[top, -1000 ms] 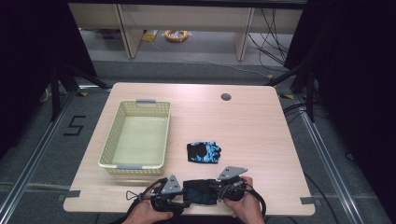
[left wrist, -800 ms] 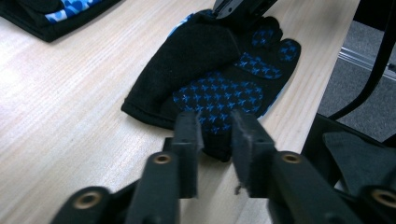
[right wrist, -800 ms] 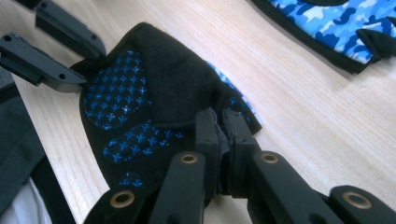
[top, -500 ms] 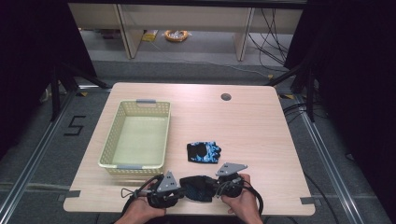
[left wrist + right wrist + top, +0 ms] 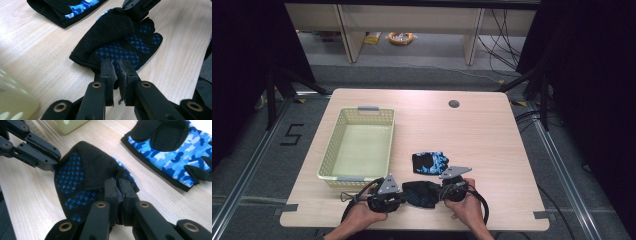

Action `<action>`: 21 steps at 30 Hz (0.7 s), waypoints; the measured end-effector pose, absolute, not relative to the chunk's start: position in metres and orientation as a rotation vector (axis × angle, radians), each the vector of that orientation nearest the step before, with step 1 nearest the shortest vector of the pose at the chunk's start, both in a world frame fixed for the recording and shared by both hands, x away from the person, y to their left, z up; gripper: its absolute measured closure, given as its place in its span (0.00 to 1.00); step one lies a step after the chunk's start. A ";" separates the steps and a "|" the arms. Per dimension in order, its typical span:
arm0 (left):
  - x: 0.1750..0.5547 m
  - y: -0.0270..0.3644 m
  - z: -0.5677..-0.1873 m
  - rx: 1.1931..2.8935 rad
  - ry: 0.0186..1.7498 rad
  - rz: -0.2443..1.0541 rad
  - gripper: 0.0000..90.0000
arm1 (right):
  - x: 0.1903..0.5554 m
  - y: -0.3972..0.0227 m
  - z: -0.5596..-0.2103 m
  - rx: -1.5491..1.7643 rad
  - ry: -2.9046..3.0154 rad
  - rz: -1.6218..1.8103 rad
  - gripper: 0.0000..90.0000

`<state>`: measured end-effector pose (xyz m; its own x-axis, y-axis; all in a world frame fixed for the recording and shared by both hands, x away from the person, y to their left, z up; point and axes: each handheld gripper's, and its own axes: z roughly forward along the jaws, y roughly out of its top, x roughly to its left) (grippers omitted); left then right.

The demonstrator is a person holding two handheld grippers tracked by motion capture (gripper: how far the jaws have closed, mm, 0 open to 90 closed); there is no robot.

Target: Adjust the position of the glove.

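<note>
Apparently both grippers' fingers (image 5: pixel 109 72) pinch the glove (image 5: pixel 120 42).

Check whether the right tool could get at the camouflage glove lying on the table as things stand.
Probably not yet: the right tool is shut on the black glove. The camouflage glove lies close, uncovered.

So the left gripper (image 5: pixel 404 196) just clamped its jaws onto the near glove (image 5: pixel 421 193); a second ago they weren't pinching it. Both it and the right gripper (image 5: pixel 439 192) lifted it slightly and spread it out between them.
</note>
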<state>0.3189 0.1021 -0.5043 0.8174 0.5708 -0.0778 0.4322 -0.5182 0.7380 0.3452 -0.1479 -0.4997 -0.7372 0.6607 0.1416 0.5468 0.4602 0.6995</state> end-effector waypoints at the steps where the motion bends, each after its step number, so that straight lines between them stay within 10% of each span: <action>1: 0.320 0.102 -0.505 2.200 0.729 0.230 0.91 | 0.346 -0.149 -0.499 1.057 2.575 1.110 0.96; 11: 0.320 0.099 -0.507 2.214 0.706 0.225 0.88 | 0.348 -0.149 -0.506 1.051 2.557 1.078 0.91; 21: 0.315 0.100 -0.503 2.240 0.709 0.208 0.60 | 0.346 -0.146 -0.500 1.067 2.609 0.993 0.56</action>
